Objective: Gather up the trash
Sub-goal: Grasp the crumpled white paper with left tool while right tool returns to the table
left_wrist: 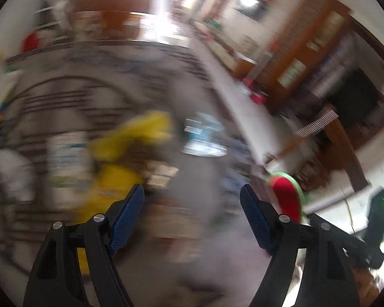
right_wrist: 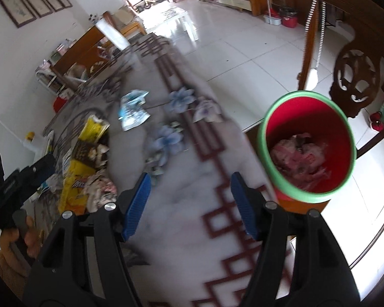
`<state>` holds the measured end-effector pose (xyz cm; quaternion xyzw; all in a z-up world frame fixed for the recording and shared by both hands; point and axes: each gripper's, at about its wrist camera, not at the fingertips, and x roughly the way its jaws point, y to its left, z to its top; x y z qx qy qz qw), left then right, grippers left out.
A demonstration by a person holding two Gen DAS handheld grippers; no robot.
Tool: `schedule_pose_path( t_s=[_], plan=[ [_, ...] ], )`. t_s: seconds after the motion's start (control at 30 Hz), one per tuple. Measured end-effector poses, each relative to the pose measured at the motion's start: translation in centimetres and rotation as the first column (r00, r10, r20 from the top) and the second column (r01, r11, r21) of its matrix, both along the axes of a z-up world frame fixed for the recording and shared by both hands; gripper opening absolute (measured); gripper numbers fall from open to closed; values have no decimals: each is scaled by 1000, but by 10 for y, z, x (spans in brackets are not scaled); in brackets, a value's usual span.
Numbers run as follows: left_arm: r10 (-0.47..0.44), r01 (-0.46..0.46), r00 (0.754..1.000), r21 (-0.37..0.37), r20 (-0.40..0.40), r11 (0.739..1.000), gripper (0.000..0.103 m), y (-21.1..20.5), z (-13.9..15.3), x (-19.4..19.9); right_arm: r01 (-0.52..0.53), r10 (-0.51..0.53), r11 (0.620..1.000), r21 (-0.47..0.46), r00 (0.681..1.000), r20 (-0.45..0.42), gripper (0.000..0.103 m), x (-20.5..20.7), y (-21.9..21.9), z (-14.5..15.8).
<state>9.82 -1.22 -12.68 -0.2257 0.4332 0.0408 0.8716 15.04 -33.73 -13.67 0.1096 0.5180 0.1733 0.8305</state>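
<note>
both grippers hang empty with jaws apart, the right gripper point(right_wrist: 189, 202) beside the red bin point(right_wrist: 307, 145), the left gripper point(left_wrist: 192, 215) swinging toward the litter. next i'd slow down and pinch one wrapper flat. the yellow wrappers point(right_wrist: 76, 179) lie crumpled on the tabletop point(right_wrist: 181, 230), well left of the bin, a silvery blue packet point(right_wrist: 133, 109) beyond them.

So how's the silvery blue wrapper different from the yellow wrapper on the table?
The silvery blue wrapper lies alone on bare tablecloth, while the yellow wrapper sits at the far end of a pile of other litter. The silvery blue wrapper is shiny, crumpled and spread out flat; the yellow wrapper is matte and long, with a torn open end. Both are empty packets lying on the table, left of the red bin.
</note>
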Motion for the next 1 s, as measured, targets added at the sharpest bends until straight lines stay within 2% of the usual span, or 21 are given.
schedule_pose_path(
  t_s=[0.1, 0.17, 0.27, 0.37, 0.53, 0.77, 0.8, 0.9, 1.0],
  plan=[
    [139, -139, 990, 20, -14, 990, 74, 56, -5, -19, -12, 12, 1000, -2, 1000, -2, 63, -9, 20, -1],
    [230, -229, 973, 43, -22, 972, 74, 92, -8, -32, -19, 19, 1000, -4, 1000, -2, 63, -13, 30, 0],
    [321, -318, 946, 55, -51, 946, 74, 127, -16, -44, -30, 30, 1000, -8, 1000, 1, 63, -18, 45, 2],
    [373, -371, 923, 40, -98, 928, 74, 157, -30, -51, -40, 40, 999, -15, 999, 5, 63, -22, 58, 4],
    [374, -372, 912, 40, -170, 927, 74, 174, -57, -45, -51, 51, 998, -34, 999, 9, 63, -29, 74, 8],
    [334, -337, 920, 21, -206, 941, 72, 191, -77, -36, -49, 50, 997, -63, 999, 5, 63, -32, 88, 10],
    [323, -328, 922, 12, -211, 944, 70, 192, -80, -33, -51, 51, 996, -67, 999, 5, 63, -32, 90, 10],
    [309, -316, 926, -2, -215, 949, 52, 191, -84, -30, -65, 66, 995, -79, 998, 2, 63, -30, 98, 11],
    [281, -288, 940, -12, -195, 957, 47, 188, -84, -29, -85, 85, 993, -80, 996, -6, 63, -26, 108, 11]
  ],
)
